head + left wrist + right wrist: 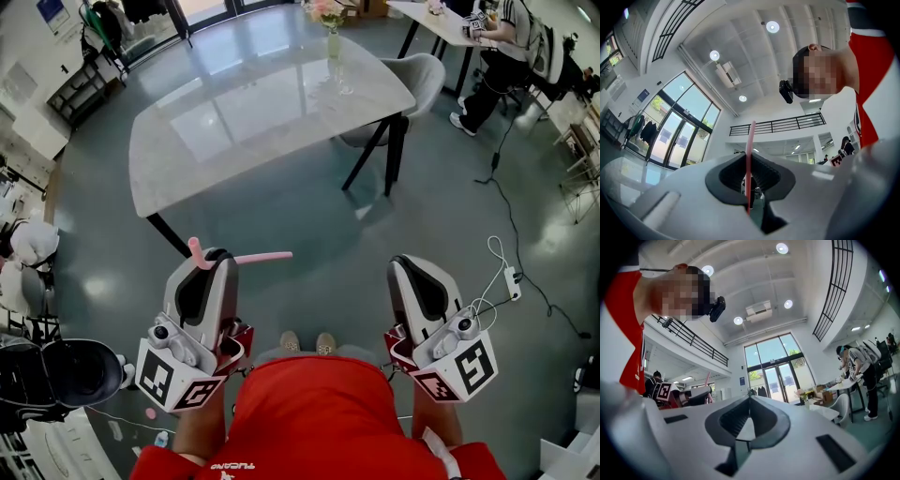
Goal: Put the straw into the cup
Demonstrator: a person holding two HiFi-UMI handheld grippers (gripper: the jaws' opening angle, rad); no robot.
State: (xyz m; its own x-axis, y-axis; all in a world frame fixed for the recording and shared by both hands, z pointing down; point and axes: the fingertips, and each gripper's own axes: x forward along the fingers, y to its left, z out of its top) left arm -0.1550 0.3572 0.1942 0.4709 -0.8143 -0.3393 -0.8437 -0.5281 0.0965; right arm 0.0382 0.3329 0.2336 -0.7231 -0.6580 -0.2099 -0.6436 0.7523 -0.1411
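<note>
A pink bendy straw (262,255) lies crosswise in my left gripper (217,255), which is shut on it near the bend; the short bent end (195,247) sticks out to the left. In the left gripper view the straw (750,145) stands upright between the closed jaws of that gripper (749,164), which points up at the ceiling. My right gripper (410,262) is held level with it, shut and empty; its jaws meet in the right gripper view (750,399). There the left gripper (693,394) and the straw (708,379) show at the left. I can make out no cup.
A white marble table (234,122) stands ahead with a vase of flowers (333,37) at its far edge and a grey chair (422,75) behind. A person sits at another table (441,23) top right. A power strip and cable (511,277) lie on the floor.
</note>
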